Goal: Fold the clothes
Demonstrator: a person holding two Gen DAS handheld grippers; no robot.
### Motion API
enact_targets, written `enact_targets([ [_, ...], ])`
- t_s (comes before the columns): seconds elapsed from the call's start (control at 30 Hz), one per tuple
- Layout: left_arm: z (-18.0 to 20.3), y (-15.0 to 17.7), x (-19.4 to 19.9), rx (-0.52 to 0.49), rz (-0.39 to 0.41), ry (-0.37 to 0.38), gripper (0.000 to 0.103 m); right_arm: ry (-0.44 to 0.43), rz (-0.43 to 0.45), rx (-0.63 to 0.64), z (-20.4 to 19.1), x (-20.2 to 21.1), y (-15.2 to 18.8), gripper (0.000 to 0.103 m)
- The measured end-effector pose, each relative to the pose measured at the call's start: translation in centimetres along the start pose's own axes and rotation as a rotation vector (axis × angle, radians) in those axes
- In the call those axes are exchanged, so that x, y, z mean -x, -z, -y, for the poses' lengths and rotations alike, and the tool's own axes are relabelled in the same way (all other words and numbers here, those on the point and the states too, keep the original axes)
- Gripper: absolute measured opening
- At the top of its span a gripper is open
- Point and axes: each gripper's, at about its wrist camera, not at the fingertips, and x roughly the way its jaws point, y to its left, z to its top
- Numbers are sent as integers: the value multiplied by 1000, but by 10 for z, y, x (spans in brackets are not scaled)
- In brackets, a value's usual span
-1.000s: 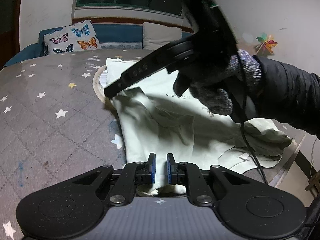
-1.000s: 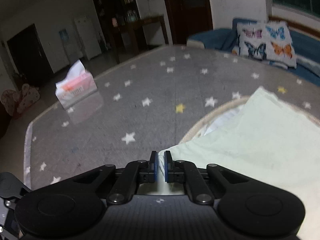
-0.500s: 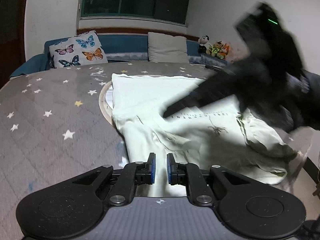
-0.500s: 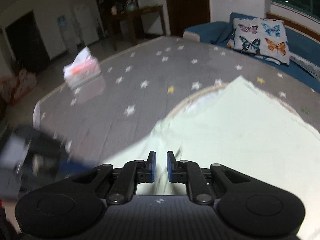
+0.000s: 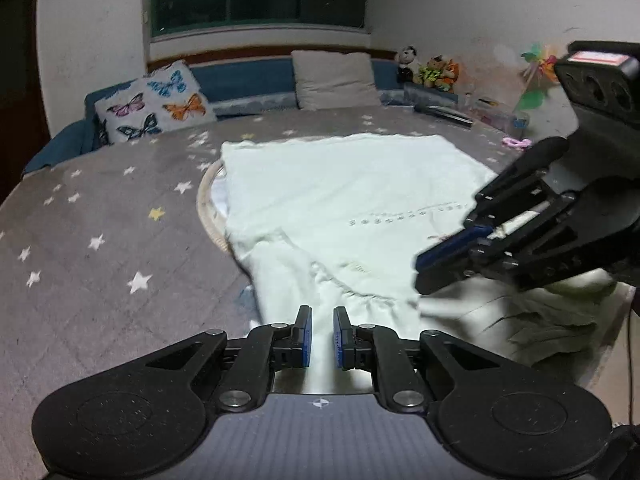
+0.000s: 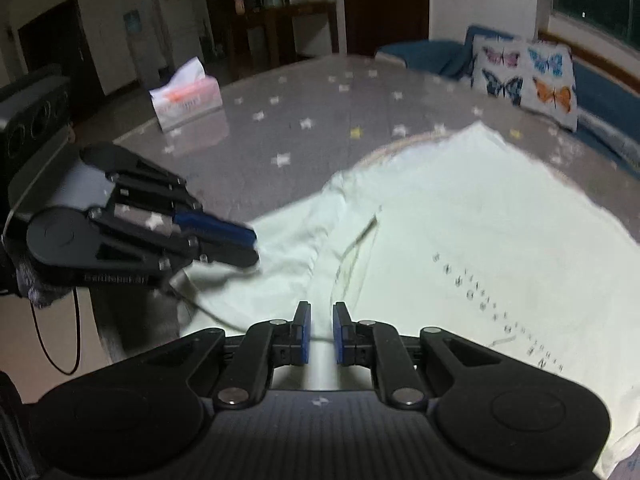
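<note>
Pale green T-shirt (image 5: pixel 344 200) spread near the table's front edge, partly folded.
I hold both grippers low over its soft, wrinkled near hem: left gripper (image 5: pixel 320 330) and right gripper (image 6: pixel 320 330) each nearly together, thin cloth apparently pinched, star-printed tablecloth (image 5: pixel 100 240) beneath.

Pale green shirt (image 5: pixel 352 200) lies spread flat ahead of the left gripper (image 5: pixel 322 330), sleeve bunched beneath it.

Grey star-patterned table (image 5: pixel 100 264) bears a pale garment (image 5: pixel 340 200) and tissue box (image 6: pixel 186 98).
</note>
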Motion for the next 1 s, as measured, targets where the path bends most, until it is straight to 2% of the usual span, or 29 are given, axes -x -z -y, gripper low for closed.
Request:
enact_targets([
  [0.17,10,5,0,-53,-28,8,13,-11,-48,26,-9,-21,3,12],
  [0.23,11,7,5,-83,-32,15,14,-6,-37,29,-9,-15,4,12],
  [0.3,14,11,15,-129,-29,26,27,2,-16,25,-7,-4,4,13],
  [0.43,23,22,33,-244,-25,54,35,62,16,20,1,29,7,13],
  [0.5,30,27,37,-303,-26,75,44,95,19,21,5,45,11,13],
  [0.6,39,35,35,-383,-28,86,48,148,9,29,8,65,22,20],
  [0.83,55,47,21,-549,-10,91,48,245,-28,9,7,100,54,32],
  [0.87,57,47,19,-567,-4,93,45,254,-34,6,6,104,58,32],
  [0.93,58,46,15,-574,3,105,34,279,-50,16,2,111,67,33],
  [1.0,58,45,12,-561,5,116,18,295,-64,33,-4,116,77,36],
])
